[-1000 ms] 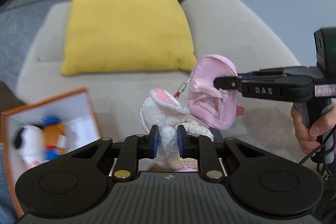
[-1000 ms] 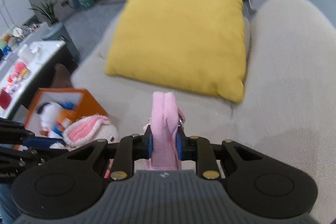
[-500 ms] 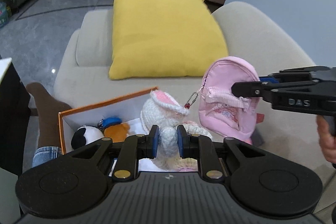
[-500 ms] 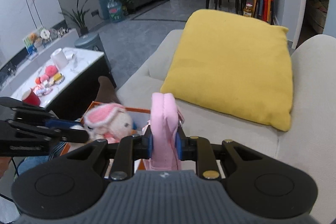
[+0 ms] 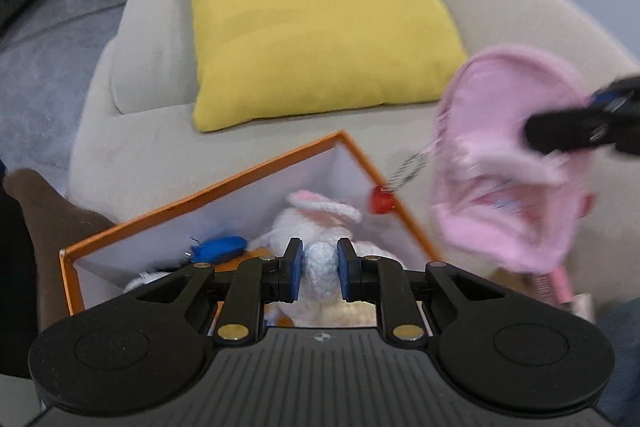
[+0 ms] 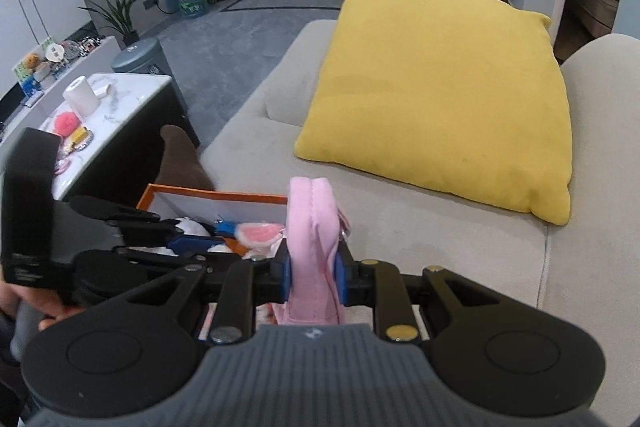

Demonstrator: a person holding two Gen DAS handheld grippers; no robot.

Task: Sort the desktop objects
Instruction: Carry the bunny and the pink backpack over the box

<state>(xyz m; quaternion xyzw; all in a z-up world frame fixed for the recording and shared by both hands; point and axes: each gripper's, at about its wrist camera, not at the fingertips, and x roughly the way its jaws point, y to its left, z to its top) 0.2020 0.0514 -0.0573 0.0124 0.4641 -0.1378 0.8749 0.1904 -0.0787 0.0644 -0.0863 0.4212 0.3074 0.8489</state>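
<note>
Left gripper [image 5: 319, 269]: seen at lower centre of the left wrist view, its blue pads clamped on a white crocheted rabbit toy [image 5: 316, 227]. The toy's pink-lined ear was noted just above the pads, and the toy was held over the open orange box [image 5: 224, 187], at centre-left of the frame.

Orange box: white inside, orange rim, set on the beige sofa [image 5: 152, 131]. A blue item [image 5: 218, 246] and further soft toys were recorded inside it, mostly hidden behind the gripper body; their kind could not be told.

Right gripper [image 6: 313, 277]: seen at lower centre of the right wrist view, its pads closed on a small pink backpack [image 6: 310, 227], which was held upright and edge-on between them. In the left wrist view the same backpack was recorded at right of frame, blurred, with a short chain and a red bead [image 5: 382, 203] hanging from it toward the box's right rim. The backpack was held beside the box, over the sofa seat.

Yellow cushion [image 6: 436, 95]: recorded at upper centre of both views, resting on the sofa seat against its back, well apart from the box.

White marble-topped table [image 6: 116, 95]: at left of the right wrist view, bearing a paper roll [image 6: 80, 101] and small items.
</note>
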